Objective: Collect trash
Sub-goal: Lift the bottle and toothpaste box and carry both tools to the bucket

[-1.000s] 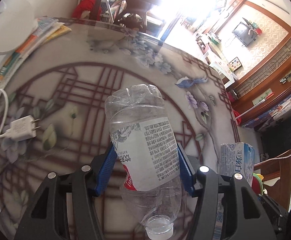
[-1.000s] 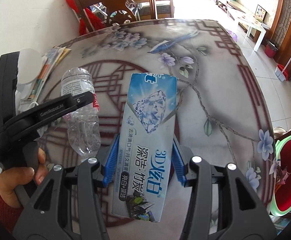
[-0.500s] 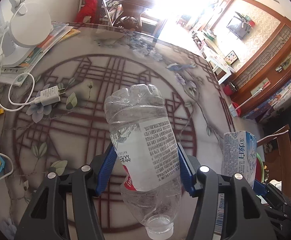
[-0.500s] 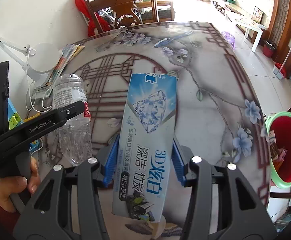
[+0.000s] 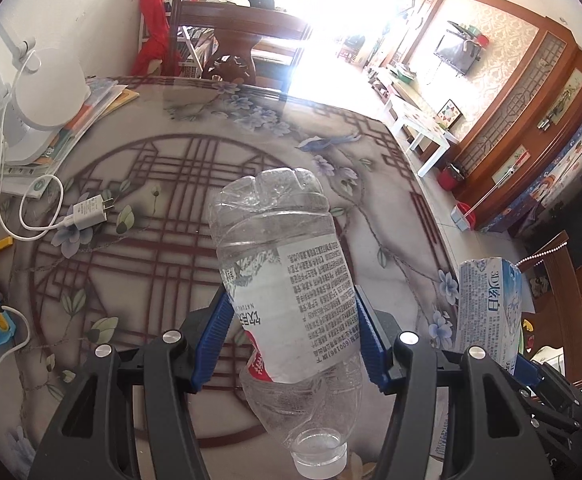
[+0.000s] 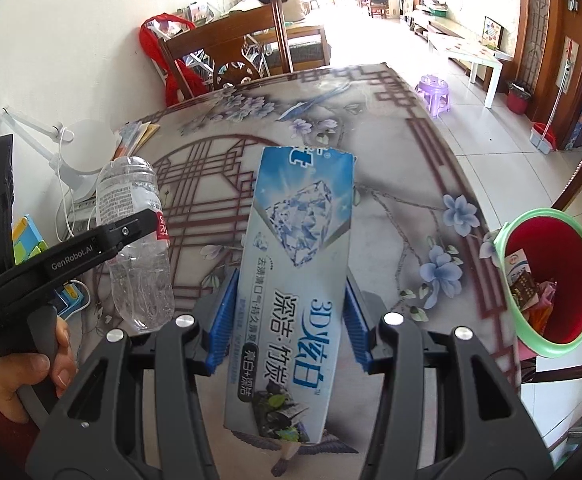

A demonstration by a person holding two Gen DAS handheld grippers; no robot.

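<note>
Bottle (image 5: 287,280): a clear, thin plastic water bottle with ribbed, slightly dented walls and a white paper label is being held above the table; the white cap is being pointed toward the camera and the lobed base away, so the long axis is running along the fingers.
Left gripper (image 5: 291,328): the bottle is being pinched at its label by the blue ridged fingers (image 5: 215,336), which are being kept partly spread by its width.
Toothpaste box (image 6: 291,280): a long, flat, rectangular carton with glossy blue and silver print and a diamond picture is being held above the table; the torn open end is being pointed away from the camera.
Right gripper (image 6: 289,320): the carton is being clamped on its two long edges by the blue fingers (image 6: 221,320).
Table (image 5: 139,184): a smooth, shiny top with a dark red lattice and pale flowers is being seen under both things.
Bin (image 6: 551,280): a round red pail with a green rim is being seen just beside the table edge, with wrappers inside.
</note>
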